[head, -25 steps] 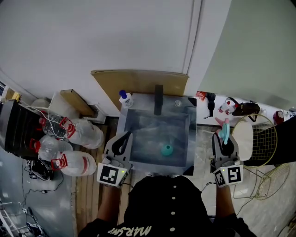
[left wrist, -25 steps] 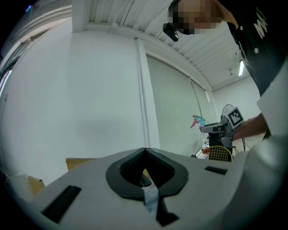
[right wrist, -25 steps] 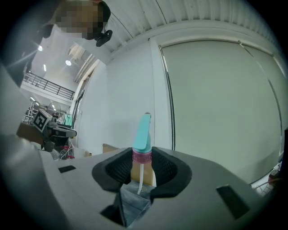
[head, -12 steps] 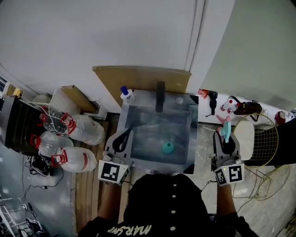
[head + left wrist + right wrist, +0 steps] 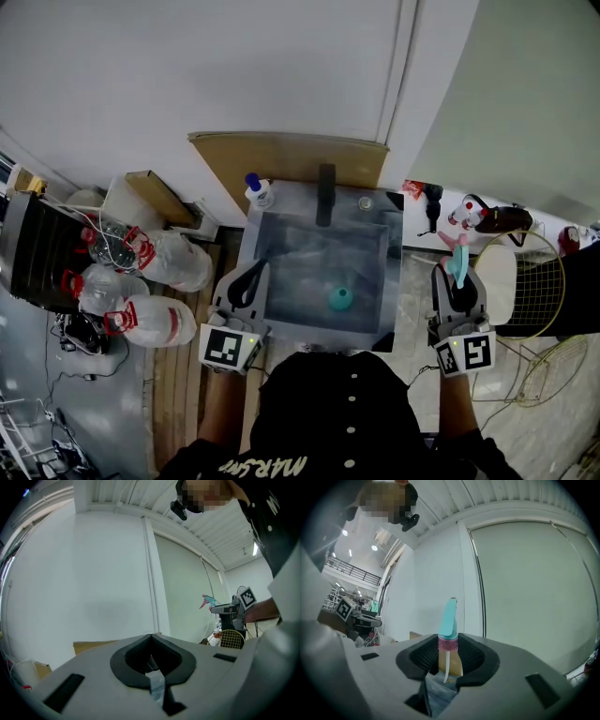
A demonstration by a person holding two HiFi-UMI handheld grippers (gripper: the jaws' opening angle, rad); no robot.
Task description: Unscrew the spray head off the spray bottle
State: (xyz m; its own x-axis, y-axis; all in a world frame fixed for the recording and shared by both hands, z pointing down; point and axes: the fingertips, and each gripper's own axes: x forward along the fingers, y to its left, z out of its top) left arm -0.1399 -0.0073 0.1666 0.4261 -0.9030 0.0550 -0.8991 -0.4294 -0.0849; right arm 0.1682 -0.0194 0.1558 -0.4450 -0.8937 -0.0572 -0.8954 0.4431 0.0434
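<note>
The right claw (image 5: pixel 450 649) is pinching the teal plastic spray head (image 5: pixel 449 620) at its pink ribbed collar, jaws part-way spread to that width; the trigger stands up beyond the claw tips and the thin white dip tube hangs bare between the pads, with no bottle on it. From that I judge the unscrewing done: the head is off and free.

The left claw (image 5: pixel 151 641) is pressed together on nothing; from above, the left claw (image 5: pixel 253 277) and the right claw (image 5: pixel 457 278) hover level on either side of the grey steel rectangular sink (image 5: pixel 392 281), which lies between them. In the basin, right of the left claw and well left of the right claw, sits a small rounded teal object (image 5: pixel 339 301); it may be the bottle body, but it is too small to tell.

What seems left is only to set the head down; if that teal object is not the bottle, I cannot say where the bottle is.
</note>
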